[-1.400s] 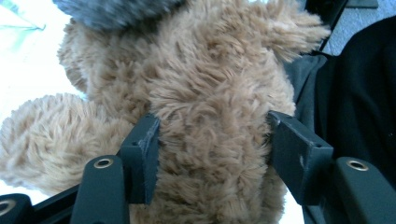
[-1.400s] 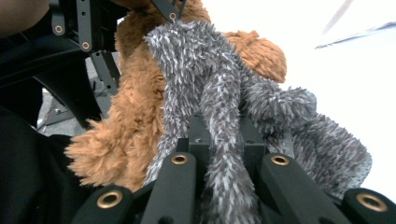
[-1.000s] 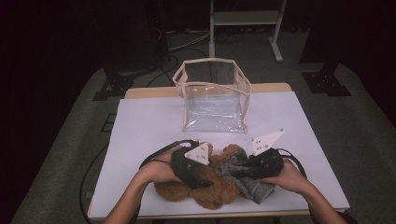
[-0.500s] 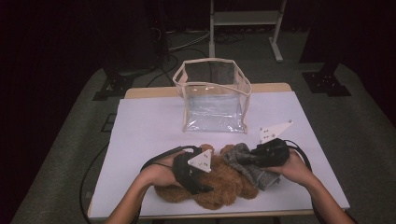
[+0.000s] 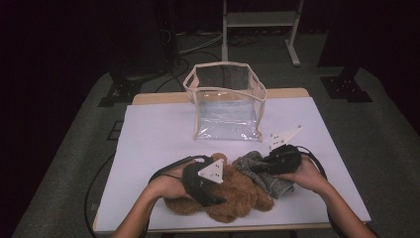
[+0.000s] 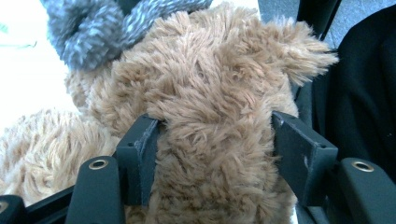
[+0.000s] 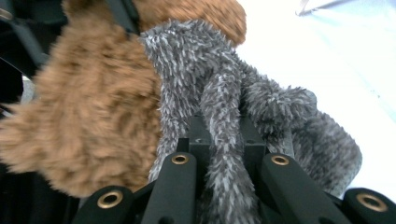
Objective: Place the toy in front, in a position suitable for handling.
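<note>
Clamping a thick fold of brown fur, the left gripper has its jaws pressed into the brown plush bear, which lies at the lower middle of the high view. The right gripper is pinched tight on a strip of the grey fuzzy garment, just right of the bear and touching it. Both rest on a white table with a pale wooden edge. Above them, at the frame's centre, stands a clear plastic bag with beige trim, upright and open. Around the table the room is dark, with grey floor, black cables, and a white metal stand at the top. No writing is legible.
</note>
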Tool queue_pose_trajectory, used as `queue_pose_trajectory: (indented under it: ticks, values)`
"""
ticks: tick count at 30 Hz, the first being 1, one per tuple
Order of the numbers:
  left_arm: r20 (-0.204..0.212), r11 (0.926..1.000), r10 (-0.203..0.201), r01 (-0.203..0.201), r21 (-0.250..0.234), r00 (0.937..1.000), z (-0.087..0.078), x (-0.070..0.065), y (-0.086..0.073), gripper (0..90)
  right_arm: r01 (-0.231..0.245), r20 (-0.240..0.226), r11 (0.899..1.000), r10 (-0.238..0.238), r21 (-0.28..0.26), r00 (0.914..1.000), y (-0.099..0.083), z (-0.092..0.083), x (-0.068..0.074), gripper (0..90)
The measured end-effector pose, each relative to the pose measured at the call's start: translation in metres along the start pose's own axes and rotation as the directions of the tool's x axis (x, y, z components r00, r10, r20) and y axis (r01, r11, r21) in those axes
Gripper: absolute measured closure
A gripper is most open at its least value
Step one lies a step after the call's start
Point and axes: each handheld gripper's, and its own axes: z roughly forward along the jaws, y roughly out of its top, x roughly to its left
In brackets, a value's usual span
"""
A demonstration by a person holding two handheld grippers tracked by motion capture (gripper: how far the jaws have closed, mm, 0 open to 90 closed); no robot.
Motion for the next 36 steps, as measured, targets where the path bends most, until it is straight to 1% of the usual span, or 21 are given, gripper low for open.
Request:
queue_pose_trajectory:
  ticks: [1,4,6,7,9,10,12,14,15,19,21,23,25,27,31,33,34,36]
  values:
    - [-0.004,1.0000,-0.003,0.003,0.000,1.0000,0.000,0.001,0.000,35.8,0.001,-0.006,1.000,-0.001,-0.010,1.0000,0.002,-0.003,0.002,79.9]
    - [-0.013,0.9998,-0.021,0.021,0.001,0.9997,0.001,0.006,0.000,35.9,0.034,-0.046,0.998,-0.036,-0.046,0.9983,0.014,-0.007,0.013,79.8]
    - [-0.013,0.9996,-0.028,0.028,0.001,0.9995,0.000,0.009,-0.001,36.1,0.059,-0.063,0.997,-0.062,-0.049,0.9960,0.020,-0.004,0.020,79.8]
    - [-0.019,0.9994,-0.034,0.034,0.000,0.9993,0.000,0.010,-0.002,36.1,0.065,-0.074,0.997,-0.068,-0.042,0.9949,0.021,-0.001,0.023,79.8]
    - [-0.025,0.9992,-0.039,0.039,-0.004,0.9989,0.000,0.011,-0.002,36.0,0.068,-0.082,0.997,-0.070,-0.023,0.9941,0.019,0.005,0.026,79.8]
    - [-0.028,0.9991,-0.042,0.042,-0.002,0.9987,0.000,0.012,-0.003,35.9,0.054,-0.088,0.998,-0.056,-0.025,0.9946,0.015,0.008,0.025,79.8]
    - [-0.035,0.9988,-0.049,0.049,-0.004,0.9982,0.000,0.014,-0.004,35.6,0.016,-0.103,0.999,-0.021,-0.048,0.9945,0.006,0.008,0.020,79.9]
    - [-0.039,0.9977,-0.067,0.067,-0.011,0.9970,0.000,0.016,-0.006,35.4,-0.005,-0.098,0.999,0.001,-0.049,0.9952,-0.004,0.007,0.017,79.9]
    - [-0.041,0.9968,-0.079,0.078,-0.016,0.9960,0.000,0.017,-0.006,35.3,-0.015,-0.093,0.999,0.011,-0.044,0.9956,-0.009,0.006,0.016,79.9]
    - [-0.055,0.9966,-0.082,0.082,-0.010,0.9951,-0.002,0.019,-0.005,34.8,-0.037,-0.068,0.999,0.037,0.008,0.9970,-0.028,0.003,0.014,79.8]
    - [-0.062,0.9965,-0.084,0.083,-0.009,0.9945,-0.002,0.019,-0.005,34.8,-0.058,-0.067,0.998,0.059,0.007,0.9960,-0.036,0.001,0.012,79.8]
    - [-0.062,0.9965,-0.083,0.083,-0.003,0.9946,-0.002,0.020,-0.004,34.9,-0.058,-0.058,0.998,0.058,0.002,0.9966,-0.037,-0.003,0.012,79.7]
    - [-0.061,0.9962,-0.087,0.087,-0.004,0.9943,-0.001,0.020,-0.004,34.9,-0.044,-0.049,0.999,0.044,-0.011,0.9979,-0.032,-0.007,0.012,79.7]
    - [-0.060,0.9970,-0.077,0.077,0.003,0.9953,0.000,0.020,-0.003,34.9,-0.031,-0.042,0.999,0.030,-0.028,0.9987,-0.023,-0.011,0.012,79.8]
    - [-0.058,0.9974,-0.071,0.072,0.006,0.9958,0.001,0.019,-0.002,34.9,0.017,-0.044,0.997,-0.020,-0.079,0.9988,0.006,-0.016,0.015,79.7]
    - [-0.060,0.9975,-0.069,0.070,0.006,0.9958,0.001,0.019,-0.002,34.9,0.043,-0.057,0.995,-0.048,-0.093,0.9972,0.022,-0.013,0.019,79.8]
    - [-0.060,0.9974,-0.071,0.071,0.003,0.9956,0.001,0.019,-0.003,34.9,0.057,-0.066,0.994,-0.064,-0.095,0.9958,0.031,-0.009,0.021,79.8]
    - [-0.061,0.9970,-0.078,0.077,-0.008,0.9951,-0.002,0.018,-0.004,34.7,0.077,-0.083,0.994,-0.084,-0.081,0.9930,0.040,0.000,0.025,79.7]
